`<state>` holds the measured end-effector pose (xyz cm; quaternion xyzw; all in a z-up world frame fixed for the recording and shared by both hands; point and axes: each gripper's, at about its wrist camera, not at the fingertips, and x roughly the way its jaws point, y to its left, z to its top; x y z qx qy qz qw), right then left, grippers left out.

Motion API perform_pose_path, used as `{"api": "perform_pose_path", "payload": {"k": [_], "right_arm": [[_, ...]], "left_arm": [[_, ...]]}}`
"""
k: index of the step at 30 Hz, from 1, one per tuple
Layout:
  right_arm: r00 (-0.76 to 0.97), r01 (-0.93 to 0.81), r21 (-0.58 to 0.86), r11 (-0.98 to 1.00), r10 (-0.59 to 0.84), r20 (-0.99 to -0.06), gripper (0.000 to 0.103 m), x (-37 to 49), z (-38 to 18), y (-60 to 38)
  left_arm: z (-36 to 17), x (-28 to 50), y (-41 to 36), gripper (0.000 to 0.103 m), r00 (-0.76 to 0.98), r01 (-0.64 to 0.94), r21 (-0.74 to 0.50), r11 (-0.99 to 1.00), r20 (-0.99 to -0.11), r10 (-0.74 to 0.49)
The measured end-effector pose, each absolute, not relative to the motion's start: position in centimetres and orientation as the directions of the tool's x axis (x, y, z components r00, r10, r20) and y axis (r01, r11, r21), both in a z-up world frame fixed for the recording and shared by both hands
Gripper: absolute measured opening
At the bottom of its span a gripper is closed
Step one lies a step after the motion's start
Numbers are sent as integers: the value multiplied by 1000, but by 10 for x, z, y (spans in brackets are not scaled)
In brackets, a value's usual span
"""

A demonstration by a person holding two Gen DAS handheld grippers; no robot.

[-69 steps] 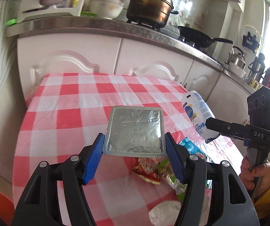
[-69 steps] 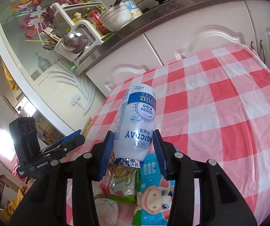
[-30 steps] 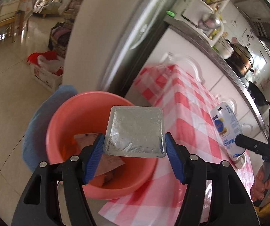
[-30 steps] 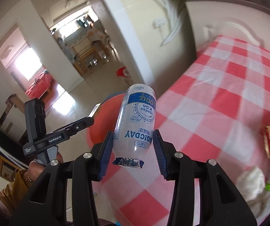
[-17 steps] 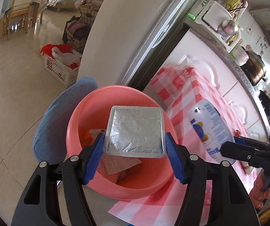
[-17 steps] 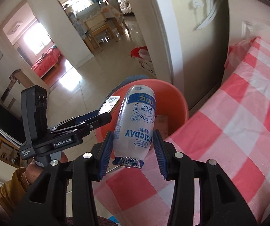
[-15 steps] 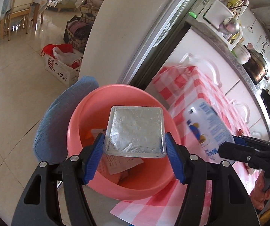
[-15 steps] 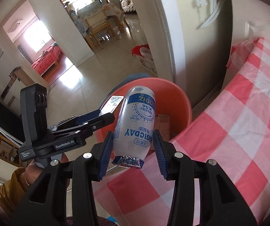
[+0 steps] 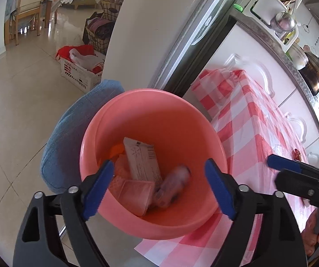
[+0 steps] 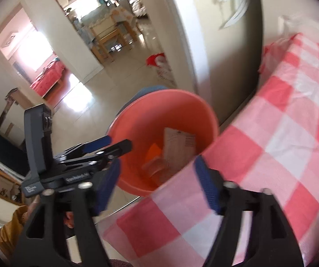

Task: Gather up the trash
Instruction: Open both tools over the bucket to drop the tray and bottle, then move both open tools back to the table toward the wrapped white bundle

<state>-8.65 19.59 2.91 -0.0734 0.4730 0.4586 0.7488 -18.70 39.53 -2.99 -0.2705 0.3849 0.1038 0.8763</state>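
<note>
Where they gripped a foil pack and bottle, both tongs, left (image 9: 158,188) and right (image 10: 157,183), are opening empty over the basin (image 9: 159,106)

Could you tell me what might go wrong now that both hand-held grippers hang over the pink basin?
1. The pink basin sits on a blue cushion beside the checked tablecloth; a knock from the left hand-held gripper, jaws opening and empty, might tip it.
2. The right hand-held gripper, also opening, is close to the left one; they could collide.
</note>
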Motion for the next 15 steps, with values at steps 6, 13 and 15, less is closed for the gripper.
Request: {"api": "perform_pose_path", "payload": {"k": [6,13,15], "right_arm": [[158,-714,393,579,680,-716,81,-87,36,156],[231,-682,429,593,730,-643,86,-92,45,111],[255,-673,431,601,736,-627,87,-92,48,100]], "left_arm": [[-16,-193,393,91,693,-393,-389,833,-721,-9],[-7,-190,380,91,703,-363,-427,828,-708,-57],[-4,-188,371,91,706,-341,-431,835,-704,-75]]}}
